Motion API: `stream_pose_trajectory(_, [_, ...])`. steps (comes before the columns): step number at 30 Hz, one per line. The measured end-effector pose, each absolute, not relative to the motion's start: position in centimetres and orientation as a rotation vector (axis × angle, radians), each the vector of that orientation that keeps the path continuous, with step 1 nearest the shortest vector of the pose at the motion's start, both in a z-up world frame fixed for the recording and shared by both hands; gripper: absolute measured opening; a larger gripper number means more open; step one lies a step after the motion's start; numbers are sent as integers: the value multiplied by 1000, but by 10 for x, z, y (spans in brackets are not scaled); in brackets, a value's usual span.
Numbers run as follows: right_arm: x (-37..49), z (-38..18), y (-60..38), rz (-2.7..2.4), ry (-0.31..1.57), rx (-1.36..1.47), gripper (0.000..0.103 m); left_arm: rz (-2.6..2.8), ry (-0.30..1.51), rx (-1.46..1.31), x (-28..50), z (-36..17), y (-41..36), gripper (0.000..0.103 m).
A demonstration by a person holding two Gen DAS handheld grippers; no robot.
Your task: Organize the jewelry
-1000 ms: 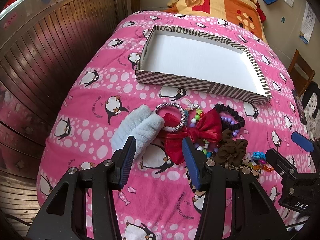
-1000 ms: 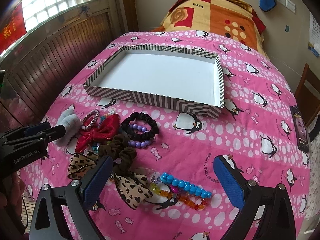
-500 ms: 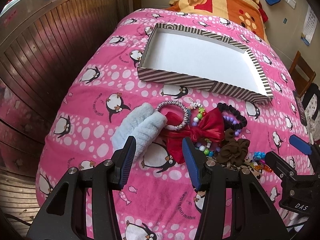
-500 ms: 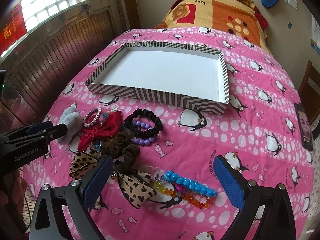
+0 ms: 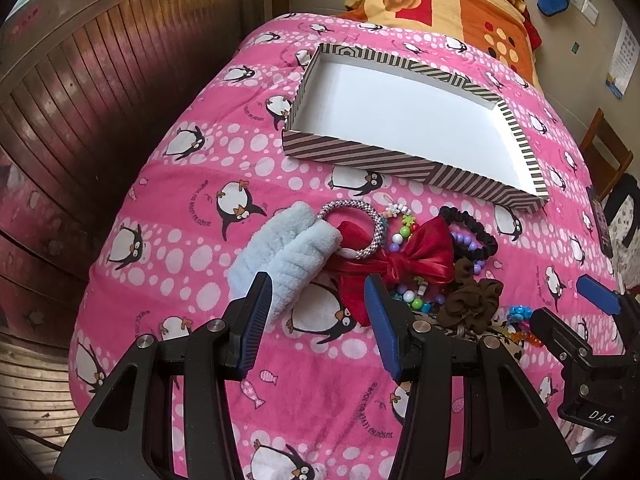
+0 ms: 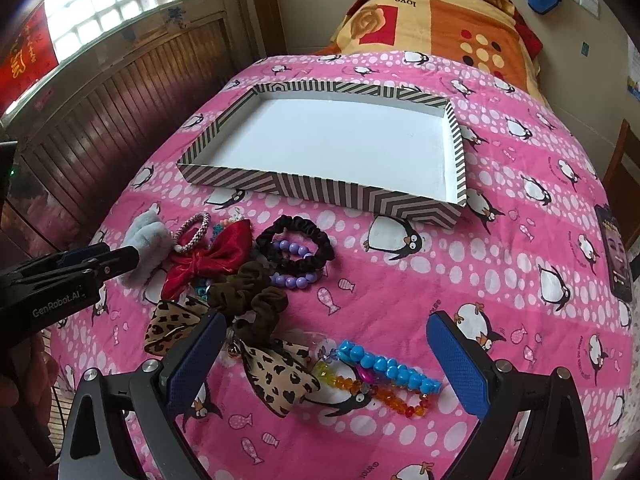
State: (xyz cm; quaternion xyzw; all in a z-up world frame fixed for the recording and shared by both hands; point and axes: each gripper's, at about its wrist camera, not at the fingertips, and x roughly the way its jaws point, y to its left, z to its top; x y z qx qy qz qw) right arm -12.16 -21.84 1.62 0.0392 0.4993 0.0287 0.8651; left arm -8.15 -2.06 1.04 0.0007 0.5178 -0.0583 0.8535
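The fingers (image 5: 256,320) of the left gripper (image 5: 316,312) stand apart with nothing between them, hanging over the bed (image 5: 192,240) just short of a pale blue fluffy band (image 5: 288,248). The right gripper (image 6: 320,356) is wide open too, its 2 blue pads above a blue bead bracelet (image 6: 388,368) and an orange bead bracelet (image 6: 384,392), touching neither. All the jewelry lies in a loose heap on the pink penguin quilt (image 6: 520,280), near the front wall of a striped tray (image 6: 320,192) whose white floor holds nothing. From the left: the fluffy band, then a pink-and-white beaded ring (image 5: 352,232) that rests partly on it, then a red bow (image 5: 400,264) overlapping the ring's lower edge. Small coloured beads (image 5: 408,296) peek out under the bow. To the right of the bow a black scrunchie (image 6: 296,248) encircles a purple bead bracelet (image 6: 296,276), and a brown scrunchie (image 6: 252,292) touches both the bow and the black scrunchie. A leopard-print bow (image 6: 276,372) lies closest to the right gripper, partly under its left finger. In the left wrist view the right gripper shows at the lower right edge; in the right wrist view the left gripper enters from the left, its tip just over the fluffy band. A phone (image 6: 616,256) lies at the quilt's right edge, well apart from the heap.
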Motion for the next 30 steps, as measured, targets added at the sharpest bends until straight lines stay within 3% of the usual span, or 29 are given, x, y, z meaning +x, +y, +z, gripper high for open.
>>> stream_pose_trajectory(26, [-116, 21, -218, 106, 1033, 85, 100, -216, 1147, -102, -75, 7, 22, 48])
stream_pose_trajectory(29, [-111, 22, -219, 116, 1025, 74, 93, -236, 1158, -74, -70, 3, 20, 48])
stream_pose_trajectory(30, [-107, 21, -219, 126, 1028, 76, 86, -247, 1166, -78, -68, 2, 20, 48])
